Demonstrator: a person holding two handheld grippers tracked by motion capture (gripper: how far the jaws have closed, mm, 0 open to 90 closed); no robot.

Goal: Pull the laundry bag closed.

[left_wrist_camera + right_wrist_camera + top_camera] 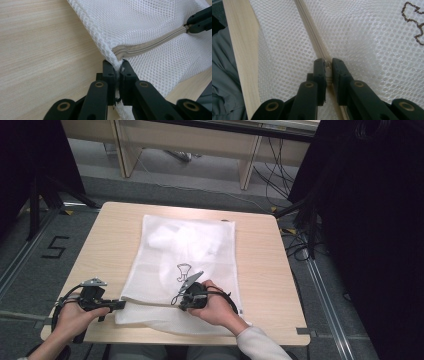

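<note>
Zipper work on the mesh bag (185, 265).
My left tool (116, 68) pinched its corner; my right tool (327, 65) pinched the zipper pull (327, 64); I judged steady counter-tension best.

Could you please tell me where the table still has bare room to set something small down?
Bare wood runs down the table on the right of the mesh bag, down its left side, and in a thin strip beyond the bag's far edge. The near edge is crowded: the left claw and right claw both grip the bag there.
</note>
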